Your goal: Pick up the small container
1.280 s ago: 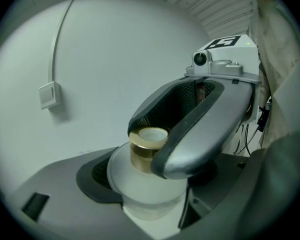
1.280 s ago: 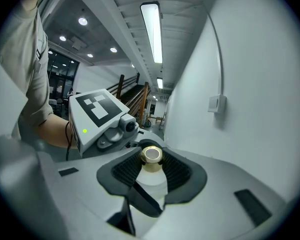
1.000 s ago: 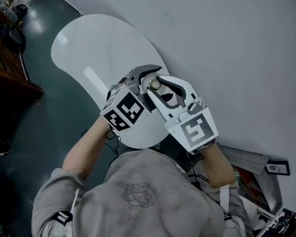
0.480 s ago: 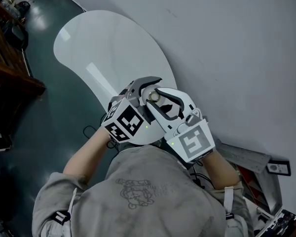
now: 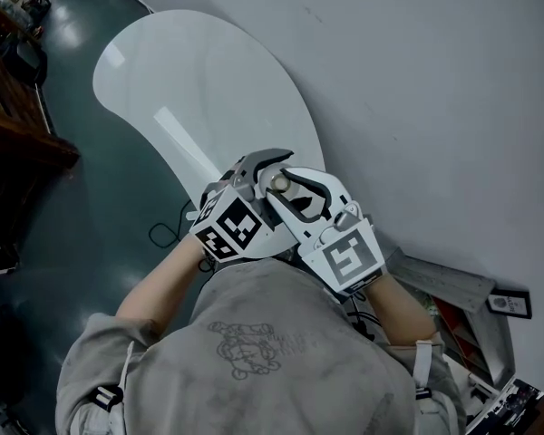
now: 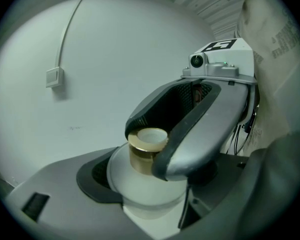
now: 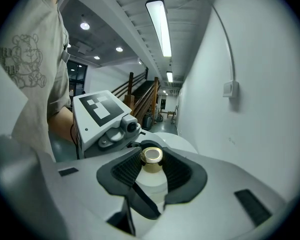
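Both grippers have slid a little lower in the head view and closer to the person's chest, and they stay pressed together. Nearest the camera, at the bottom of that frame, is the person's grey shirt (image 5: 254, 352), with a bare forearm reaching up on each side. Just above it the left gripper (image 5: 265, 175) and right gripper (image 5: 288, 188) meet tip to tip at the frame's centre, over the near edge of the white table (image 5: 208, 71).

The small container (image 6: 140, 186) sits between them, off the tabletop. The left gripper's jaws are closed around its frosted white body. The right gripper's ribbed pads (image 7: 126, 170) press on either side of the gold cap (image 7: 151, 155) on top.

Beyond them the table runs toward the upper left of the head view, with dark floor (image 5: 91, 179) to its left. A pale wall (image 5: 435, 80) fills the right side and carries a small switch box (image 6: 54, 77).
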